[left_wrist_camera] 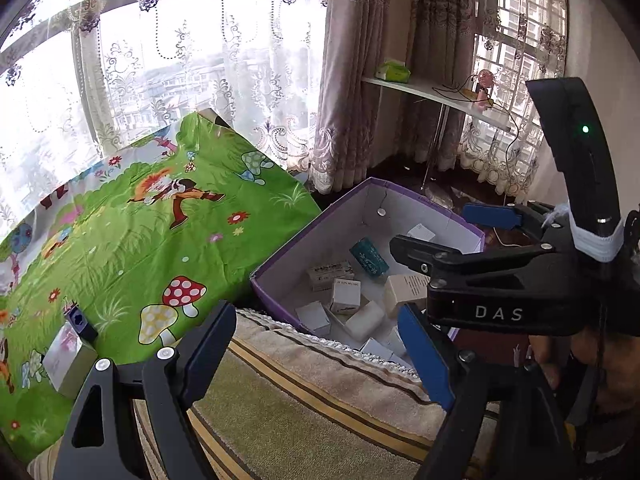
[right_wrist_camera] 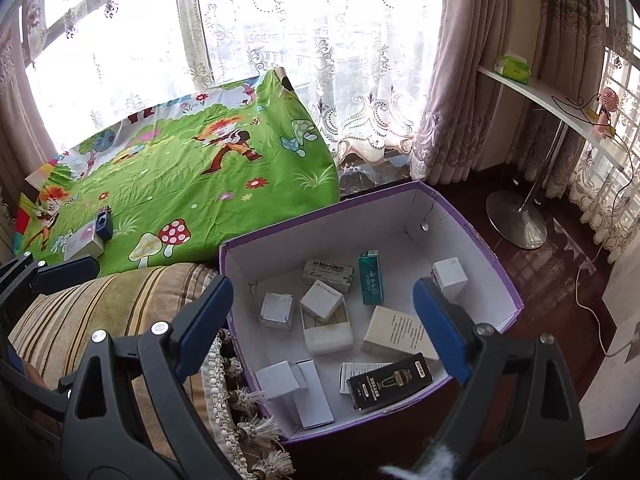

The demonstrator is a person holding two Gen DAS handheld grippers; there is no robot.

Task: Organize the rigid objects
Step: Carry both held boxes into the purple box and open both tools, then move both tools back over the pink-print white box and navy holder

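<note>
Both grippers gape wide, holding nothing. The silver box (left_wrist_camera: 69, 361) and small dark box (left_wrist_camera: 82, 323) lie at lower left on the green sheet (left_wrist_camera: 132, 240), just left of the left gripper (left_wrist_camera: 320, 354), the nearer one. Only the right wrist view shows the purple bin's (right_wrist_camera: 516, 304) black box (right_wrist_camera: 390, 381), just under the right gripper (right_wrist_camera: 322, 328)

purple box (right_wrist_camera: 476, 216): matt cardboard, white inside
black carton (right_wrist_camera: 390, 380): glossy card
green sheet (right_wrist_camera: 192, 184): smooth printed cloth
striped cushion (right_wrist_camera: 100, 304): rough woven fabric
</note>
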